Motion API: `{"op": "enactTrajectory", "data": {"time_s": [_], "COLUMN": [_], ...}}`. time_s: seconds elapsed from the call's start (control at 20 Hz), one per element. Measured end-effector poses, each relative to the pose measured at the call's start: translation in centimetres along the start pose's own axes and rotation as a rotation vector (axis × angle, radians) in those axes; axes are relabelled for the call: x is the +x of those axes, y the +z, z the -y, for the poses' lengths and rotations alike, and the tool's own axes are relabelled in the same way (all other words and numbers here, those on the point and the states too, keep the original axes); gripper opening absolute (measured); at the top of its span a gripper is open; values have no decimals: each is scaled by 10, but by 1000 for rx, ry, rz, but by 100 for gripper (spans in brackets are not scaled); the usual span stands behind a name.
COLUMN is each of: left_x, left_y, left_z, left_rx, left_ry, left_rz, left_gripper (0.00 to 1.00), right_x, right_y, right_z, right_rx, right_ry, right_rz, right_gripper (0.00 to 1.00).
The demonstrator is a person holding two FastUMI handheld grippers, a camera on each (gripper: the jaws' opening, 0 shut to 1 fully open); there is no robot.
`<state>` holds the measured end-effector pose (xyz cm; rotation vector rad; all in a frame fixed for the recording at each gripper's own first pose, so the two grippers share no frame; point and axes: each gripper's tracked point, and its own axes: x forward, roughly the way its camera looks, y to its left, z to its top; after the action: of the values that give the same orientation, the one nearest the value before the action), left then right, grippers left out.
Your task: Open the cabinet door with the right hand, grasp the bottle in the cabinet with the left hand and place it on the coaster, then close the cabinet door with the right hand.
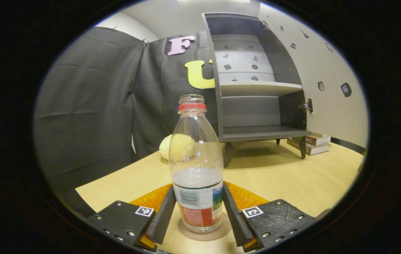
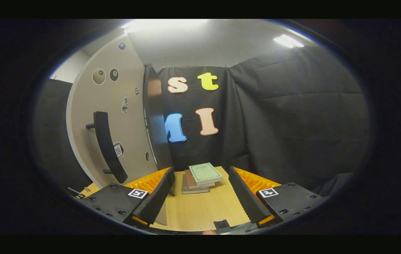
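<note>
Cabinet [image 1: 257, 88] stands open at the back of the surface [image 1: 292, 176], both shelves bare. Cabinet door [image 2: 116, 116] is swung wide and, in the right gripper view, lies to the left of the right gripper [image 2: 200, 197], its long handle [image 2: 107, 146] upright and near. The right fingers are spread and hold nothing. Bottle [image 1: 196, 169] stands upright on the coaster [image 1: 204, 231], between the fingers of the left gripper [image 1: 198, 211], which flank its label; whether they still press on it cannot be told. Closing the door calls for a leftward reach by the right gripper.
</note>
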<state>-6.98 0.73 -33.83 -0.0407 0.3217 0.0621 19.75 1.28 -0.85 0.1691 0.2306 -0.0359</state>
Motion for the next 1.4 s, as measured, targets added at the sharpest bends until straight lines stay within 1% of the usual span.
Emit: {"op": "enactTrajectory", "data": {"time_s": [0.05, 0.1, 0.15, 0.2, 0.25, 0.3, 0.35, 0.4, 0.5, 0.55, 0.75, 0.8, 0.85, 0.9, 0.95, 1.05, 1.1, 1.15, 1.2, 1.25, 1.4], "left_x": [-1, -1, -1, -4, -6, -9, -10, -10, -10, -9, 3, 6, 9, 10, 12, 12, 12, 13, 11, 11, 11], "left_y": [-3, -6, -8, -9, -7, -7, -6, -6, -1, 2, 2, 1, 1, 3, 5, 7, 8, 11, 13, 15, 27], "left_z": [0, -1, -2, -4, -4, -2, 0, 0, 1, 1, -5, -6, -5, -6, -7, -7, -8, -8, -10, -11, -16], "left_rx": [3, 7, 13, 13, 13, 14, 18, 23, 32, 29, 36, 37, 39, 44, 49, 53, 53, 49, 46, 39, 8], "left_ry": [7, 17, 30, 42, 45, 44, 42, 39, 42, 44, 67, 67, 67, 68, 70, 71, 74, 78, 81, 85, 91], "left_rz": [-12, -25, -37, -40, -39, -39, -38, -40, -37, -37, -63, -71, -75, -77, -73, -73, -72, -68, -63, -63, -57], "left_gripper": [72, 78, 79, 76, 79, 76, 79, 76, 76, 78, 78, 76, 79, 79, 76, 79, 79, 77, 78, 77, 77], "right_x": [2, 3, 4, 5, 7, 9, 10, 11, 14, 15, 19, 19, 20, 20, 20, 21, 21, 22, 23, 23, 24], "right_y": [-1, -1, -1, 0, -1, -1, -2, -2, -2, -3, -3, -3, -5, -5, -6, -6, -5, -5, -5, -6, -10], "right_z": [1, 0, -2, -4, -4, -3, -3, -3, -4, -3, 0, 0, 1, 1, 2, 2, 2, 2, 2, 1, -1], "right_rx": [-4, -6, -5, -4, -5, -8, -9, -6, 6, 8, 18, 19, 19, 18, 18, 21, 23, 25, 27, 29, 35], "right_ry": [0, 4, 11, 19, 23, 23, 23, 26, 32, 33, 34, 33, 31, 29, 26, 24, 25, 25, 24, 26, 31], "right_rz": [-1, -1, 0, 2, 3, 1, 0, 0, -1, -2, -3, -5, -6, -7, -8, -11, -11, -9, -8, -8, -14], "right_gripper": [93, 98, 98, 98, 98, 98, 98, 98, 98, 98, 98, 98, 98, 98, 98, 98, 98, 98, 98, 98, 98]}}
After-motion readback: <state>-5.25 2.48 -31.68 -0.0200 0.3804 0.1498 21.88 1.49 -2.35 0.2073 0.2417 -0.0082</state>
